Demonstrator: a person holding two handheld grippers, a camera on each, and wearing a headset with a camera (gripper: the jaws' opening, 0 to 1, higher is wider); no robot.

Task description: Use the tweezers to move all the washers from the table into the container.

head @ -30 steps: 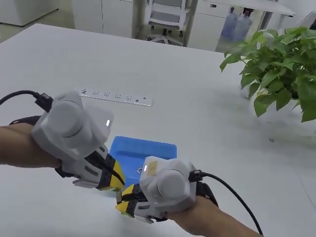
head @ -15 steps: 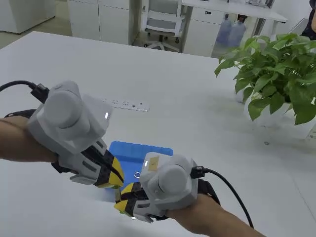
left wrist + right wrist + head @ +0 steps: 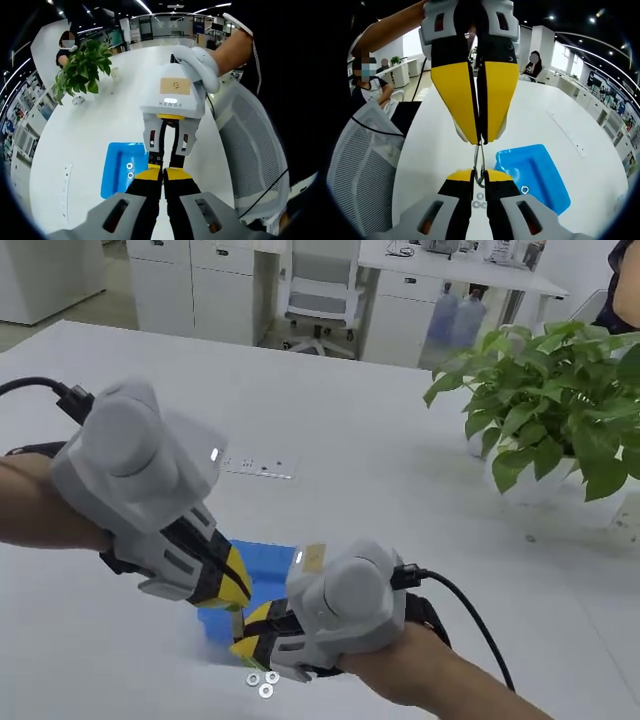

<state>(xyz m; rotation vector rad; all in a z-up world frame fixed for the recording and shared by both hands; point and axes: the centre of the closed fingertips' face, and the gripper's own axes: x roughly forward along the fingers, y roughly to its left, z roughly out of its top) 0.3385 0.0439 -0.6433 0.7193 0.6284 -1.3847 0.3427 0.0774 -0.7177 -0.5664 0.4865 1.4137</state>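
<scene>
1. Head view: the left gripper (image 3: 238, 590) comes in from the upper left and the right gripper (image 3: 245, 640) from the lower right; their yellow jaw tips meet nose to nose over the white table (image 3: 400, 470).
2. Head view: the blue container (image 3: 262, 558) lies directly behind the meeting jaw tips, partly covered by both grippers; three washers (image 3: 263, 680) sit in a tight cluster on the table just below the right gripper's tips, outside the container.
3. Head view: a power strip (image 3: 255, 466) lies on the table beyond the left gripper; a potted plant (image 3: 550, 410) stands well off to the right.
4. Left gripper view: the left gripper (image 3: 163, 175) has its jaws drawn together; the right gripper (image 3: 165, 159) faces it head-on, tips almost touching; the container (image 3: 116, 170) lies to the left of the jaws with two washers inside it.
5. Right gripper view: the left gripper (image 3: 478, 140) hangs from above, jaws pinched on the upper end of the tweezers (image 3: 478, 160); the thin metal legs run down into the narrow gap of the right gripper (image 3: 479, 179), whose jaws are closed about the lower end.
6. Right gripper view: the washers (image 3: 480, 196) lie on the table just beneath the tweezers' lower end, between the right gripper's jaws; the container (image 3: 540, 175) sits just right of the jaws, one more washer at its near edge.
</scene>
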